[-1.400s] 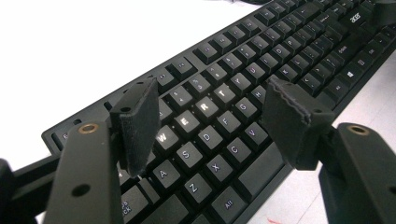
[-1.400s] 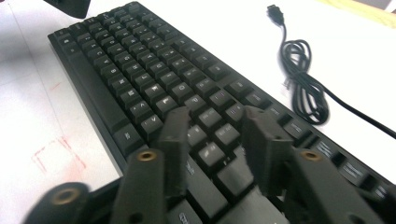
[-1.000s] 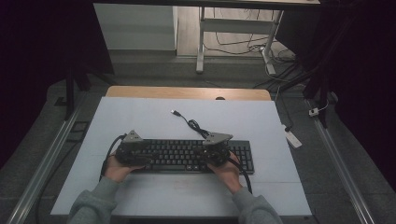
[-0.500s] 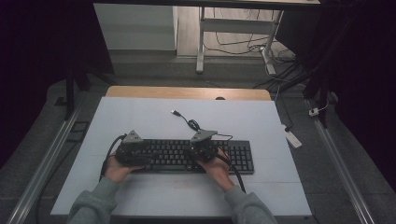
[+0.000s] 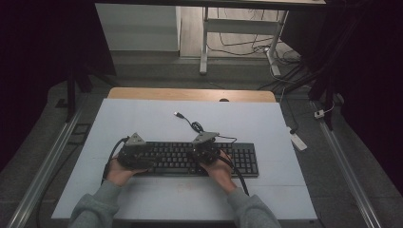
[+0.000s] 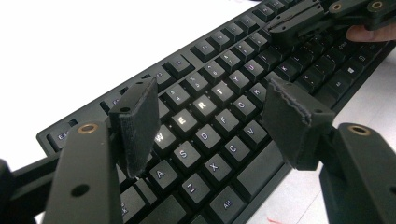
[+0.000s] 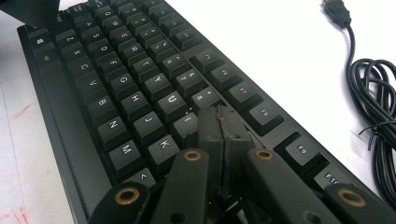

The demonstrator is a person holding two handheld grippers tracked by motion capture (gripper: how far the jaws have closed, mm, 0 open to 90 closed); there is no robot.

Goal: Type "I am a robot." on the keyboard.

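1. High view: I have both tools down on a black keyboard (image 5: pixel 190 159) lying parallel to the near edge of the bench (image 5: pixel 142 118), a little right of its middle; the left hand-held gripper (image 5: pixel 134 154) sits over the keyboard's left end, the right hand-held gripper (image 5: pixel 205 149) over the middle rows.

2. Left gripper view: my left tool is released, its jaws spread wide over the letter keys (image 6: pixel 201 105) with nothing between the pads (image 6: pixel 140 119).

3. Right gripper view: my right tool is clenched on nothing, its jaws pressed together into one blunt tip that rests on or just above the key right of the K (image 7: pixel 164 144); I cannot tell whether it touches.

4. I judge the keyboard to be a rigid, fairly light plastic slab, likely to slide on the smooth bench if pushed sideways. The keycaps are small and springy and could pop off if pried, so pressing should go straight down. To lift it, I would take the bare frame at the left or right end, never the keys.

5. The keyboard's own cable (image 5: pixel 192 126) trails in loose coils towards the far edge of the bench, its plug (image 5: pixel 178 114) lying free and unconnected; it would drag or snag if the keyboard moved.

6. The rest of the bench is bare. A white power strip (image 5: pixel 298 141) lies on the floor off the right edge.
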